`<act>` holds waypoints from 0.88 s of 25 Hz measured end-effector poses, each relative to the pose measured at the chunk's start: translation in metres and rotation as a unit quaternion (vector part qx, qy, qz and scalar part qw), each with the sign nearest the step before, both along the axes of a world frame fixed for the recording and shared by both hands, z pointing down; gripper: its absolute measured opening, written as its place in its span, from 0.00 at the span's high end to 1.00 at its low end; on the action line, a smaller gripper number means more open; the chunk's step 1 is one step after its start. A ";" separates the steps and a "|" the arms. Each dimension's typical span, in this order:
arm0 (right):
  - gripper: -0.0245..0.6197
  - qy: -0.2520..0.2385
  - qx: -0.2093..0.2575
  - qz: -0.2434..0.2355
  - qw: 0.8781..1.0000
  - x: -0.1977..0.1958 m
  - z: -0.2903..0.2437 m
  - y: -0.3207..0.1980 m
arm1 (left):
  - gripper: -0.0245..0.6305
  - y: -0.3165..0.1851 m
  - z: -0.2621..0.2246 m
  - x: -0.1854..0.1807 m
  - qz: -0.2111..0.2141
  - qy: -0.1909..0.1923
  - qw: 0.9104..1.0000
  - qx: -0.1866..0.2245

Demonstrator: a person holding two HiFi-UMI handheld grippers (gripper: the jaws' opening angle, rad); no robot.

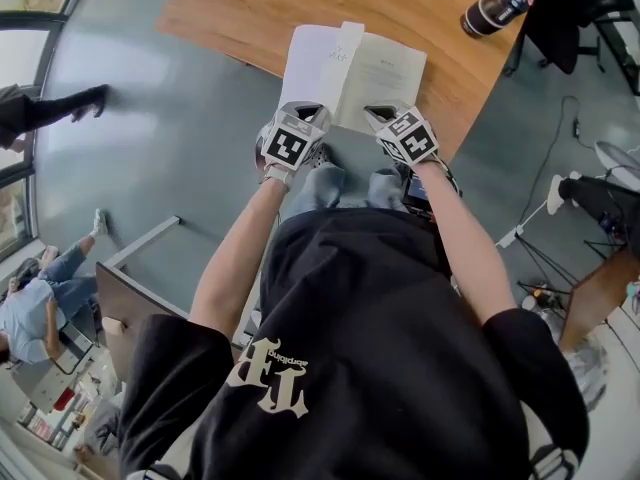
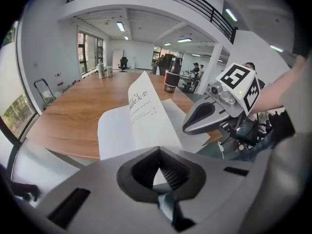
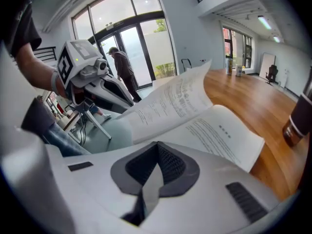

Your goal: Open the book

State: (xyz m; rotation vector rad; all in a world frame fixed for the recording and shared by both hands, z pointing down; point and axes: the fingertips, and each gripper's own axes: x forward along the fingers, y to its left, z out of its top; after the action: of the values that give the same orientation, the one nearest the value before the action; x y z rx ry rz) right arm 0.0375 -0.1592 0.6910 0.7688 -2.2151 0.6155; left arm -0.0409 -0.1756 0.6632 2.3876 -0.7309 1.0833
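Right now the book (image 1: 375,73) lies open on the near edge of the wooden table (image 1: 250,8), at 12 o'clock from the person holding the tools, its white pages facing up.

- One raised leaf (image 1: 345,53) stands up from the middle of the book. In the left gripper view this leaf (image 2: 146,111) rises straight ahead, with printed lines on its face.
- Left gripper (image 1: 308,110): sits at the book's near edge, at about 7 o'clock of the book. Its own view shows the jaws brought together, and the raised leaf's lower edge runs into their tip (image 2: 157,150); they appear nipped on that edge.
- Right gripper (image 1: 380,114): sits at about 5 o'clock of the book, near the left gripper. Its own view shows the jaws (image 3: 157,145) pressed together with nothing between them, and the right-hand page (image 3: 219,130) spreads out just beyond the tip.
- From the right gripper view, the leaf (image 3: 170,101) curves up and over toward 1 o'clock.
- A dark bottle (image 1: 495,8) lies on its side on the table at 2 o'clock, well apart from the book.
- A seated person (image 1: 35,308) is at 8 o'clock on the grey floor (image 1: 150,148).
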 end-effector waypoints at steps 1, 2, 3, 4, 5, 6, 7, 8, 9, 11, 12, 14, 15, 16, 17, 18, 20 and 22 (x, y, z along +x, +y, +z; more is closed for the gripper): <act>0.98 -0.001 0.001 -0.007 1.000 -0.008 0.000 -0.005 | 0.96 -0.002 -0.002 -0.004 -0.003 0.002 1.000 0.001; 0.98 -0.002 0.002 -0.013 1.000 -0.017 0.000 -0.009 | 0.96 -0.003 -0.005 -0.008 -0.005 0.004 1.000 0.002; 0.98 -0.003 0.003 -0.018 1.000 -0.025 0.001 -0.013 | 0.96 -0.004 -0.008 -0.012 -0.007 0.006 1.000 0.003; 0.98 -0.004 0.003 -0.024 1.000 -0.034 0.001 -0.017 | 0.96 -0.005 -0.010 -0.017 -0.009 0.009 1.000 0.004; 0.98 -0.005 0.003 -0.028 1.000 -0.042 0.002 -0.021 | 0.96 -0.007 -0.013 -0.021 -0.013 0.013 1.000 0.003; 0.98 -0.007 0.003 -0.032 0.999 -0.049 0.002 -0.024 | 0.96 -0.009 -0.015 -0.025 -0.018 0.016 1.000 0.003; 0.98 -0.008 0.004 -0.036 0.999 -0.056 0.002 -0.027 | 0.96 -0.011 -0.016 -0.030 -0.022 0.018 1.000 0.003; 0.98 -0.009 0.004 -0.040 0.999 -0.063 0.003 -0.030 | 0.96 -0.013 -0.016 -0.034 -0.025 0.019 0.999 0.004; 0.98 -0.011 0.003 -0.043 0.999 -0.070 0.004 -0.032 | 0.96 -0.015 -0.015 -0.038 -0.026 0.020 0.999 0.004; 0.98 -0.011 0.001 -0.050 0.999 -0.082 0.007 -0.036 | 0.96 -0.017 -0.014 -0.047 -0.028 0.020 0.999 0.003; 0.98 -0.011 -0.001 -0.053 0.999 -0.088 0.009 -0.038 | 0.96 -0.019 -0.013 -0.052 -0.030 0.019 0.999 0.002; 0.98 -0.008 -0.004 -0.055 0.998 -0.096 0.012 -0.042 | 0.96 -0.020 -0.010 -0.064 -0.035 0.014 0.999 -0.002; 0.98 -0.006 -0.006 -0.057 0.998 -0.099 0.014 -0.043 | 0.96 -0.021 -0.007 -0.071 -0.038 0.010 0.999 -0.004; 0.98 -0.003 -0.007 -0.058 0.998 -0.102 0.016 -0.045 | 0.96 -0.021 -0.005 -0.079 -0.041 0.005 0.999 -0.006; 0.98 0.000 -0.009 -0.059 0.998 -0.104 0.018 -0.046 | 0.96 -0.022 -0.002 -0.086 -0.044 0.002 0.999 -0.007; 0.98 0.004 -0.010 -0.059 0.998 -0.105 0.020 -0.048 | 0.96 -0.023 0.000 -0.092 -0.047 -0.001 0.999 -0.009; 0.98 0.013 -0.014 -0.056 0.998 -0.107 0.024 -0.050 | 0.96 -0.024 0.003 -0.104 -0.052 -0.003 0.999 -0.011; 0.98 0.020 -0.018 -0.053 0.998 -0.108 0.026 -0.050 | 0.96 -0.023 0.006 -0.113 -0.054 -0.010 0.998 -0.017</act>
State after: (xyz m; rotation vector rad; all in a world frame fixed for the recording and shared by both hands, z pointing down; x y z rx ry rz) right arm -0.0706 -0.2095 0.7174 0.6352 -2.1864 0.5792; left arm -0.1541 -0.1981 0.6693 2.2846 -0.8316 1.0679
